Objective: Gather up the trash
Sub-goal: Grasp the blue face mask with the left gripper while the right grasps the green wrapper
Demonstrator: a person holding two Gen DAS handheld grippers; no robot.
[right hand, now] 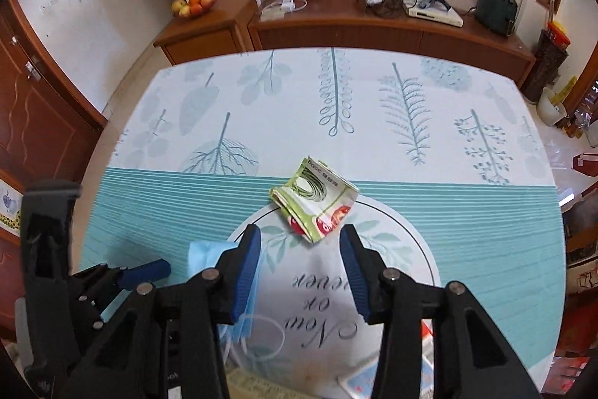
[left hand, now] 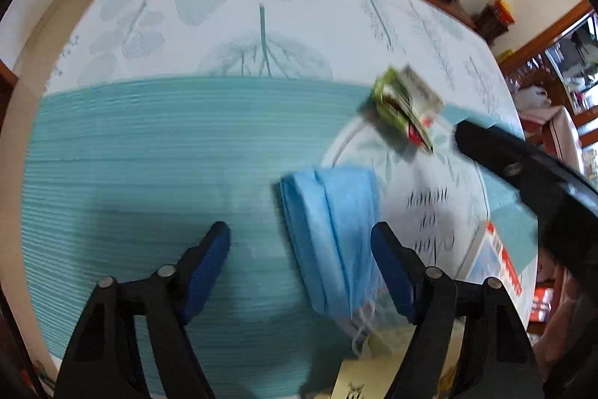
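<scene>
From the left wrist view, we look down along the left claw (left hand: pixel 301 245) at a surface (left hand: pixel 149 144) covered in a teal-striped, leaf-printed cloth. The claw's blue-padded jaws stand wide apart with nothing pressed between them. A folded blue face mask (left hand: pixel 332 230) lies flat on the cloth, just ahead of the claw and toward its right-hand finger, its white ear loops trailing back beneath that finger. We judge the claw is angled downward and opened like this so the mask can pass between the pads. Further ahead and to the right lies a folded green and white wrapper (left hand: pixel 405 107), blurred here. The black body of the other tool crosses the right edge of this view.

From the right wrist view, the right claw (right hand: pixel 301 251) also points down at the same cloth, its jaws moderately open and empty. The wrapper (right hand: pixel 316 199) sits just beyond the fingertips, nearly centred between them, not touching either pad; we judge this claw is lined up to close on it. The mask (right hand: pixel 203 255) shows as a blue edge to the left, partly hidden behind the claw's left-hand finger. The left claw (right hand: pixel 149 270) is visible further left, low over the cloth. Both pieces of trash rest uncollected on the surface; no bin is visible in either view.
</scene>
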